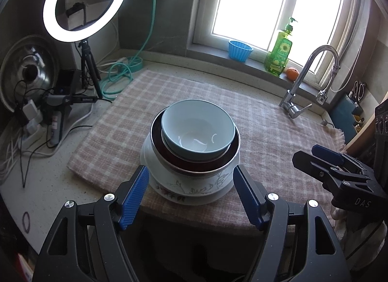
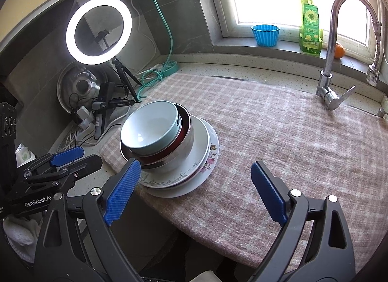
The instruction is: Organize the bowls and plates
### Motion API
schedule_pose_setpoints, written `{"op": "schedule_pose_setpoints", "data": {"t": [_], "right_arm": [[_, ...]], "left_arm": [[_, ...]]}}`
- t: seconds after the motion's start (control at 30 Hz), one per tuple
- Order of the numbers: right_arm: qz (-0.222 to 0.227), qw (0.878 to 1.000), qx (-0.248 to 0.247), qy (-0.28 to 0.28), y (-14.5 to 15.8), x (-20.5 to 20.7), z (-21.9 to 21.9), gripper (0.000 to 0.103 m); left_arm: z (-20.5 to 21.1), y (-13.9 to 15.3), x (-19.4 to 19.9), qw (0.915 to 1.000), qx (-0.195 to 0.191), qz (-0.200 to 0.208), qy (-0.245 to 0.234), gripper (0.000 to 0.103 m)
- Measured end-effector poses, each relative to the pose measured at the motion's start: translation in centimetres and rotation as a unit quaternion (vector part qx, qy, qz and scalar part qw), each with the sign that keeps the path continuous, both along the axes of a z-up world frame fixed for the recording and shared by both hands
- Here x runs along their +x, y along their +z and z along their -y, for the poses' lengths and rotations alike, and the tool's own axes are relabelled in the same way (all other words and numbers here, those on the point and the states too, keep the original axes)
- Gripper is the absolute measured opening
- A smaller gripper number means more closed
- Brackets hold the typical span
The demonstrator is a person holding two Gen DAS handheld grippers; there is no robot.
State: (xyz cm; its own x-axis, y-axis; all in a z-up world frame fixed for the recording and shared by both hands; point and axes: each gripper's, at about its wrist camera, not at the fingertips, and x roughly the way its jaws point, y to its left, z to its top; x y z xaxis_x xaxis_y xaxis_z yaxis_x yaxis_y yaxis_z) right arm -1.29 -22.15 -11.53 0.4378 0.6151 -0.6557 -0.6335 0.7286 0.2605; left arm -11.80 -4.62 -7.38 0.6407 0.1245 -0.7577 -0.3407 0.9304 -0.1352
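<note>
Sitting nested by size near the desk's front edge, the pale bowl (image 1: 197, 134) is topping the plates (image 1: 191, 188); left gripper (image 1: 191, 195) and right gripper (image 2: 195, 195) are gaping apart, empty.

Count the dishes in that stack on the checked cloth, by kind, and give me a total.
Bowls: 2, a light blue bowl nested in a dark red bowl.
Plates: at least 3, the floral plate among them; the edges overlap.
Total: at least 5.

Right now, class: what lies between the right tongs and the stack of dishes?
Only bare checked cloth, seen in the right wrist view: the open right tongs sit beside the stack of dishes, apart from it.
</note>
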Motion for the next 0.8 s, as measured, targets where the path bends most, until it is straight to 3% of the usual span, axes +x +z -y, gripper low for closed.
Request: {"op": "schedule_pose_setpoints", "data": {"t": [0.8], "right_arm": [[-0.006,1.000,-0.001,-0.004,-0.16,0.28,0.34,0.095]], "left_arm": [[0.24,-0.25,0.81,0.9999,-0.002,-0.011,-0.001,0.072]]}}
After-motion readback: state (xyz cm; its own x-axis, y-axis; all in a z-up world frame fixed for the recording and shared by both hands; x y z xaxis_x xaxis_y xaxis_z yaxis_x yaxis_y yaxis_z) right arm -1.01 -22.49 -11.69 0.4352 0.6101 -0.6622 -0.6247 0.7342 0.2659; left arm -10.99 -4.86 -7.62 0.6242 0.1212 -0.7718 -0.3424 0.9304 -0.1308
